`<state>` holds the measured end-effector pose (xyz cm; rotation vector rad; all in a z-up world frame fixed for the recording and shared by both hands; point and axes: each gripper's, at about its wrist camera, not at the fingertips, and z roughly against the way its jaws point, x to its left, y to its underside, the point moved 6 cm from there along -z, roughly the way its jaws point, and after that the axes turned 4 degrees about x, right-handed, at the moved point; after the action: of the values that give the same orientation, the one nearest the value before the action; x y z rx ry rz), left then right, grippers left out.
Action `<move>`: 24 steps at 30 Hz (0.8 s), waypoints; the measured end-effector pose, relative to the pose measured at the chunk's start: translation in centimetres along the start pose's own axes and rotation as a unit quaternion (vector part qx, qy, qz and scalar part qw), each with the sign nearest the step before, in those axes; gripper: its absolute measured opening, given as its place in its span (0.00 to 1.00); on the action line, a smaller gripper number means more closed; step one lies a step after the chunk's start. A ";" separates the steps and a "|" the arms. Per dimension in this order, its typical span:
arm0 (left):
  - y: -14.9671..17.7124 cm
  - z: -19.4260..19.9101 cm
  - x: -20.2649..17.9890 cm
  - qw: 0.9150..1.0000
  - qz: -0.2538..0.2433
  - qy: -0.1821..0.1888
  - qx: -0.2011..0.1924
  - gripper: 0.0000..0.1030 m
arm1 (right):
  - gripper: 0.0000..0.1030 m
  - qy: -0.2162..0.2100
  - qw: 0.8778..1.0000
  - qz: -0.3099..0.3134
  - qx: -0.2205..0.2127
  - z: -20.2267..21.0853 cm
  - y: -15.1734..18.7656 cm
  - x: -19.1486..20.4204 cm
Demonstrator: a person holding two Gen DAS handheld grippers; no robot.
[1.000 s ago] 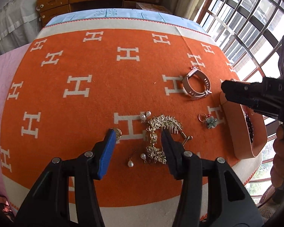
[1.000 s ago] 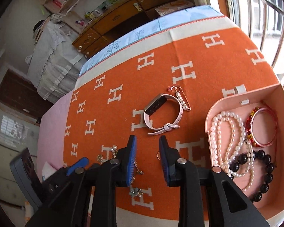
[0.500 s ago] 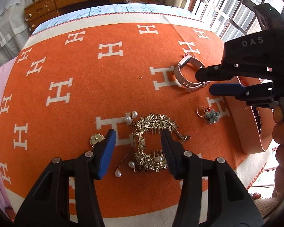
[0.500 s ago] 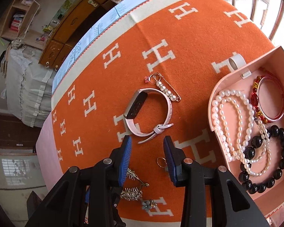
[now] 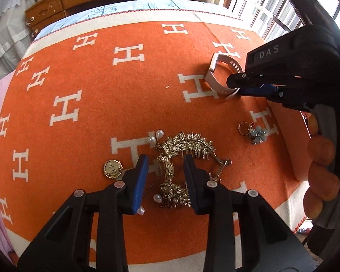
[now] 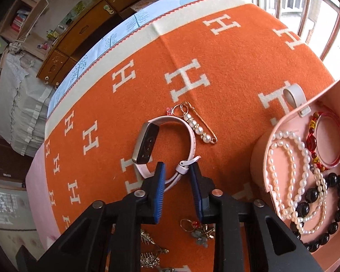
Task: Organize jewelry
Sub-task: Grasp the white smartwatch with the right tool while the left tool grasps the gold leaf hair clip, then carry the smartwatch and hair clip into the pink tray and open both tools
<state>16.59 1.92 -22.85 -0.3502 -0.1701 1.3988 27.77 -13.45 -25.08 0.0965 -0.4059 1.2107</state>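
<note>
Left view: the left gripper (image 5: 165, 179) is closing, fingers astride the gold comb (image 5: 185, 145) at 6 o'clock on the blanket (image 5: 124, 90), pads not yet pressing. Light, stiff, snaggy; take its spine.

Right view: the right gripper (image 6: 178, 181) is closing around the watch (image 6: 167, 145) strap at centre, apparently without grip. Light, springy, slippery.

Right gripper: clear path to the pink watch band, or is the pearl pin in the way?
Probably yes. The right gripper already straddles the watch band at its clasp, jaws closing, nothing between them but strap. The pearl pin lies beyond the band's far side, clear of the fingers.
</note>
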 end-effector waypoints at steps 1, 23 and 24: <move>0.0 0.0 0.0 1.000 -0.002 0.000 0.000 0.27 | 0.15 -0.002 1.000 0.006 -0.005 0.0 0.0 0.0; -0.3 3.7 -1.1 0.999 0.001 -0.035 -0.041 0.07 | 0.09 -0.129 0.982 0.084 -0.108 10.3 3.0 -1.4; -0.4 4.3 -1.5 0.998 0.001 -0.034 -0.046 0.07 | 0.09 -0.134 0.981 0.082 -0.112 10.9 3.1 -1.9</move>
<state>15.33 1.04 -18.56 -0.3782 -0.2906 1.4079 21.56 -17.14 -16.13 0.0311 -0.7956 1.3098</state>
